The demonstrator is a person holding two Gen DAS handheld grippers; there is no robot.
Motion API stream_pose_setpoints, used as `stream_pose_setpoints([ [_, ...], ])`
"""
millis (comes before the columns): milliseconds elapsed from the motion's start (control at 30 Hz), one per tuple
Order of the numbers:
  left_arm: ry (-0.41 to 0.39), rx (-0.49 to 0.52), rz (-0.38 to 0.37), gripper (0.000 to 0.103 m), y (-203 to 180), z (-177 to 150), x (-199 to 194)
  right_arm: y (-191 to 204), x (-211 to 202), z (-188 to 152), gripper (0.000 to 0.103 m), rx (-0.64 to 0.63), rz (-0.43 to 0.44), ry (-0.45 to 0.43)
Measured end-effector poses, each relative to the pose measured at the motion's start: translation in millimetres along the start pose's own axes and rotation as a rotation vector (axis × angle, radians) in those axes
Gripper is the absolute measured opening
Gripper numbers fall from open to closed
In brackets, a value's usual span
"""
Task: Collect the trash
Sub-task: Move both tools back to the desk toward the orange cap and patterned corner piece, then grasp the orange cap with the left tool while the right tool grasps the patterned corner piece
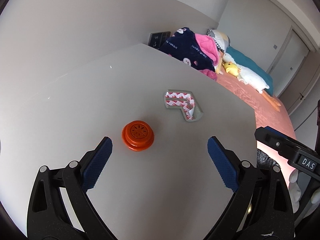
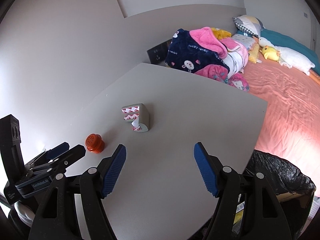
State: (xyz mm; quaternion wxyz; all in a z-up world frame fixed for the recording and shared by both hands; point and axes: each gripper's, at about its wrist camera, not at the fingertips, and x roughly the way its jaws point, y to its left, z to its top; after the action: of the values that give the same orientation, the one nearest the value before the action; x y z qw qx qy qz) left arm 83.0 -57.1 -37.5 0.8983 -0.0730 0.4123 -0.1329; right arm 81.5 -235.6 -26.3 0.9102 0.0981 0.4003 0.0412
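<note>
The grey table serves as the landmark. Two trash items lie on its top, apart from each other.

1. Orange cap: a round plastic piece with a slotted top, resting on the table just ahead of the left gripper, nearer its left finger. No gripper touches it.
2. Corner guard: an L-shaped grey foam piece, farther in on the table than the cap. Its inner faces carry white adhesive backing printed with a repeating red mark; the mark is too small to read.

Left gripper: jaws wide apart, holding nothing, blue ribbed pads facing each other above the table. In the right wrist view, its body bears the label "GenRoboAI".

Right gripper: jaws wide apart, holding nothing, above the table's near part. In the left wrist view, its body shows a tag reading "DAS".

A bin lined with a black bag stands just beside the table's right edge. Beyond the table's far edge, a navy blanket on the bed reads "lucky rabbit".
</note>
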Motion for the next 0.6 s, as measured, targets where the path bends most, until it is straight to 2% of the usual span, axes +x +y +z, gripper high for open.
stream_pose_setpoints([
  [233,0.040,-0.001,0.043,0.087,12,-1,21,10,27,11,0.071,-0.023,0.000,0.020],
  [333,0.060,0.007,0.063,0.082,14,0,29,13,42,18,0.071,-0.030,0.003,0.033],
  [467,0.108,0.000,0.066,0.065,20,0,42,17,61,26,0.071,-0.045,0.003,0.053],
  [600,0.120,-0.016,0.069,0.059,26,-1,47,22,78,33,0.071,-0.067,0.003,0.065],
])
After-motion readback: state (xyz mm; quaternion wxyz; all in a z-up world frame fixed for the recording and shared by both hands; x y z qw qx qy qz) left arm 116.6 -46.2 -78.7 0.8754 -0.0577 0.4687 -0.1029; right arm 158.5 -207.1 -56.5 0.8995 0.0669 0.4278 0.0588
